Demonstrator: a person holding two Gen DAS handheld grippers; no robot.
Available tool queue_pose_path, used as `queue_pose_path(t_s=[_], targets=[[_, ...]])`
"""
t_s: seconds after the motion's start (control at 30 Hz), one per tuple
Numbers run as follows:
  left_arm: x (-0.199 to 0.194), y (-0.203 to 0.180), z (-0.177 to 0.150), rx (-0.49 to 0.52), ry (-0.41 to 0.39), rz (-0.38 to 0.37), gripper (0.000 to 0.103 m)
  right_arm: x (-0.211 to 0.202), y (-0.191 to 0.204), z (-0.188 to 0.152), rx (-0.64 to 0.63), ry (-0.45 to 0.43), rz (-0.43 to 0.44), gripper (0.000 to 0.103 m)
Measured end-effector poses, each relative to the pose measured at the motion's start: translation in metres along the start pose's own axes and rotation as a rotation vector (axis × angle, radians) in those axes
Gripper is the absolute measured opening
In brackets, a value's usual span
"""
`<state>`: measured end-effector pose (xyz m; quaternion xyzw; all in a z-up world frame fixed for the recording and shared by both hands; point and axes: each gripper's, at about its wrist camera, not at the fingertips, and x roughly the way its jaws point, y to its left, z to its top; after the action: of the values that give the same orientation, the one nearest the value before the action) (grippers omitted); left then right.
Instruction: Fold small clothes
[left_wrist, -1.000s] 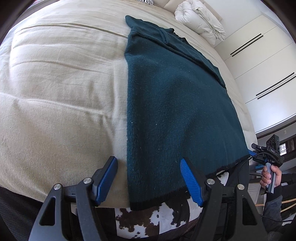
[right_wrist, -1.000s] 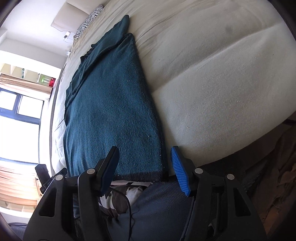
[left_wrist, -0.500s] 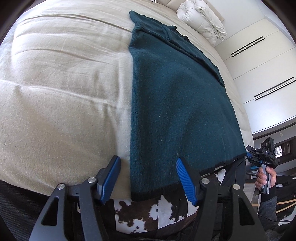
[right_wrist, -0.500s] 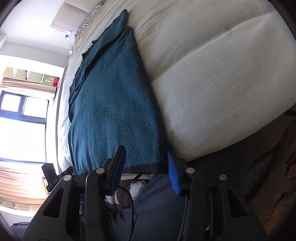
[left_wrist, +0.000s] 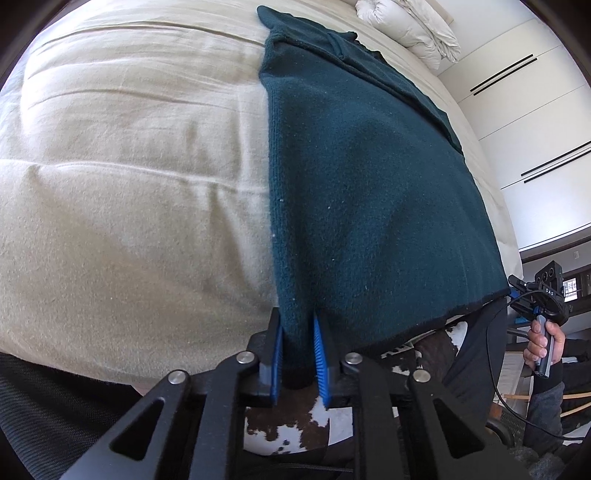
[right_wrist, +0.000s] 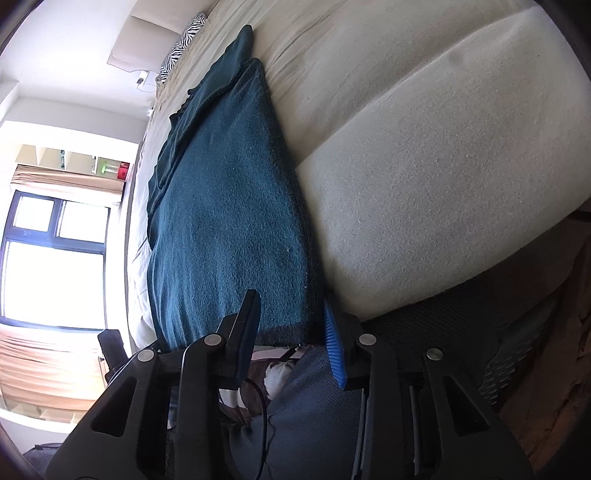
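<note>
A: Where is the garment?

B: The dark teal sweater (left_wrist: 369, 192) lies flat on the bed (left_wrist: 129, 184), hem at the near edge.

A: Step in hand?

B: Gripping both hem corners. The left gripper (left_wrist: 298, 354) has just closed and pinches one corner. The right gripper (right_wrist: 291, 334), jaws just closing, straddles the other; no firm pinch visible.

A: Next?

B: Probably complete the right grip, then lift both corners evenly toward the collar.

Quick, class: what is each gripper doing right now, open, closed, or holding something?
Left gripper: just closed, clamped on the sweater's hem corner.
Right gripper: jaws have been closing around the other hem corner; grip cannot be told.
</note>
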<state>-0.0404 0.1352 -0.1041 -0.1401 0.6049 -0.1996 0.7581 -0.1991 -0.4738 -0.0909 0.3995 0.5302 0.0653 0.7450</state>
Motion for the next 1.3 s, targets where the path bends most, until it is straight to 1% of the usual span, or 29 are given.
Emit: queue_pose_path(t_s=[0.03,0.17,0.23,0.37,0.5,0.6,0.67,0.73,0.83,0.9,1.03,1.1,1.17,1.3], targets=[[0.001,-0.001,-0.001,0.005,0.005,0.003,0.010,0.000,0.000,0.000,-0.002,-0.002,-0.003,0.028],[0.003,-0.006,-0.003,0.022,0.001,0.016,0.008,-0.001,0.002,-0.003,-0.019,-0.003,-0.019,0.021],[0.002,-0.004,-0.003,0.011,-0.004,0.007,0.008,-0.002,0.004,-0.004,-0.035,-0.003,-0.039,0.011],[-0.001,0.000,-0.006,-0.032,-0.026,-0.032,0.007,-0.005,0.010,-0.008,-0.071,-0.022,-0.050,0.007],[-0.011,0.006,-0.006,-0.080,-0.049,-0.097,0.007,-0.011,0.022,-0.010,-0.096,-0.041,-0.048,0.007],[-0.020,0.010,-0.005,-0.126,-0.076,-0.186,0.007,-0.018,0.035,-0.008,-0.117,-0.067,-0.020,0.006],[-0.029,0.012,-0.002,-0.151,-0.107,-0.250,0.007,-0.021,0.045,-0.006,-0.129,-0.084,-0.002,0.006],[-0.039,0.012,0.003,-0.170,-0.141,-0.299,0.007,-0.024,0.053,-0.002,-0.134,-0.105,0.028,0.006],[-0.054,0.012,0.016,-0.183,-0.182,-0.365,0.007,-0.029,0.066,0.007,-0.132,-0.145,0.086,0.006],[-0.061,0.010,0.025,-0.175,-0.205,-0.392,0.007,-0.031,0.075,0.015,-0.134,-0.175,0.126,0.006],[-0.070,0.005,0.048,-0.179,-0.251,-0.461,0.007,-0.033,0.093,0.039,-0.125,-0.243,0.195,0.006],[-0.074,0.002,0.062,-0.186,-0.274,-0.490,0.007,-0.033,0.102,0.053,-0.127,-0.275,0.216,0.006],[-0.077,0.000,0.077,-0.191,-0.298,-0.511,0.007,-0.032,0.113,0.068,-0.131,-0.300,0.235,0.006],[-0.084,0.000,0.110,-0.197,-0.349,-0.522,0.007,-0.024,0.131,0.102,-0.146,-0.336,0.242,0.006]])
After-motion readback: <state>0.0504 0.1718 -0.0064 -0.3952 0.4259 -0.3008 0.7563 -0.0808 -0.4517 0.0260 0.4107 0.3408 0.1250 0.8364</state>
